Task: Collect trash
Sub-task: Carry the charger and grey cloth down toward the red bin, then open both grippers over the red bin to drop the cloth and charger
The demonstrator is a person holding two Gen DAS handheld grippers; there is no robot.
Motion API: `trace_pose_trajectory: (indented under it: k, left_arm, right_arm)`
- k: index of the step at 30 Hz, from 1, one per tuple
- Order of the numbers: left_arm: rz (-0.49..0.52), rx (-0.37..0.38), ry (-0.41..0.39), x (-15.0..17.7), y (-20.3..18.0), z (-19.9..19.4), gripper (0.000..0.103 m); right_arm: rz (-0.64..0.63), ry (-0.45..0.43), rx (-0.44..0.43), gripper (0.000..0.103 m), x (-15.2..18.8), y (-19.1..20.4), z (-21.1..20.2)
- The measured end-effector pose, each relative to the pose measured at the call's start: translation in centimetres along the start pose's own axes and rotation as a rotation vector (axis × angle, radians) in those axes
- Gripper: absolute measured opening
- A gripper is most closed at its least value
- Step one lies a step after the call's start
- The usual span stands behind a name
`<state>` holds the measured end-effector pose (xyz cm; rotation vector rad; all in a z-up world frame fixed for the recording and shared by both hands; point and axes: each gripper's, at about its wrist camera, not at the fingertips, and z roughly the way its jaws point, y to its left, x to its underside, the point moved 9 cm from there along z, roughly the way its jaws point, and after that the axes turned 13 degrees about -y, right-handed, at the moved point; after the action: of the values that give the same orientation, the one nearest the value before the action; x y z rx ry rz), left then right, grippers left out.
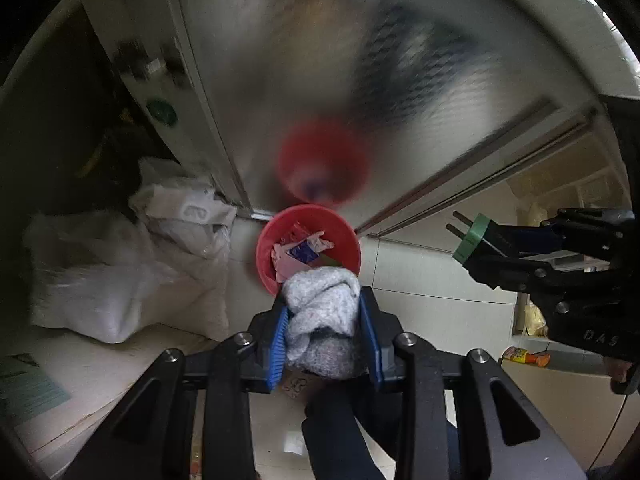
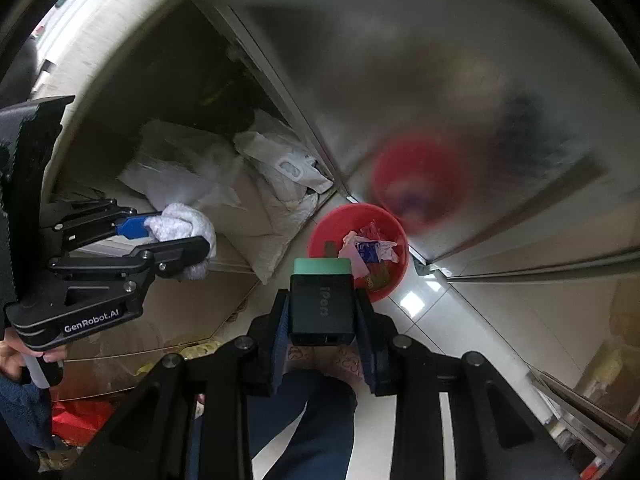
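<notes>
A red bin [image 1: 266, 248] [image 2: 320, 236] with wrappers and paper scraps inside stands on the tiled floor against a steel door. My left gripper [image 1: 326, 304] [image 2: 188, 228] is shut on a crumpled grey-white cloth [image 1: 320, 300] [image 2: 180, 220], held just above the bin's near rim. My right gripper [image 2: 322, 300] [image 1: 480, 240] is shut on a black plug adapter [image 2: 322, 304] [image 1: 470, 238] with a green end and two prongs, held above and beside the bin.
White plastic sacks [image 1: 120, 280] [image 2: 256, 184] lie left of the bin. The brushed steel door [image 1: 320, 80] mirrors the bin. A person's leg in dark trousers [image 2: 304, 420] and a hand [image 2: 12, 356] show below. An orange packet [image 1: 524, 356] lies on a ledge at right.
</notes>
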<state>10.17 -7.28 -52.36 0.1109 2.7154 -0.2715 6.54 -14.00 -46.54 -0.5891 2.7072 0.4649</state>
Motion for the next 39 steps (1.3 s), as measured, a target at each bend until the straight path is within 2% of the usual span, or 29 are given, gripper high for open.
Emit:
trace_pose_trajectory:
  k: [3,7,18,25,31,35,39]
  left_arm:
    - [0.012,-0.03,0.009,0.7,1.4,2.6,0.03]
    - [0.008,-0.049,0.027,1.5,2.9,5.4,0.03]
    - [0.029,-0.024,0.038,1.8,2.9,9.6,0.03]
    - [0.051,-0.034,0.045,1.6,2.9,10.5,0.031]
    - [0.05,-0.015,0.052,1.3,3.0,10.4,0.045]
    - [0.053,-0.021,0.047,1.0,3.1,10.5,0.048]
    - [0.056,-0.022,0.054,1.0,3.3,10.8,0.07]
  right_arm:
    - [0.016,0.035,0.001,0.029,0.7,-0.8,3.7]
    - [0.024,0.06,-0.003,0.029,1.7,-1.5,6.2]
    - [0.027,0.088,-0.014,0.029,3.0,-2.6,9.6]
    - [0.013,0.083,-0.001,0.029,2.8,-2.9,9.9]
    - [0.015,0.085,0.0,0.029,2.4,-3.1,10.1]
    - [0.012,0.085,-0.001,0.029,2.3,-3.0,10.3]
    - [0.026,0.091,-0.006,0.029,2.4,-3.1,10.6]
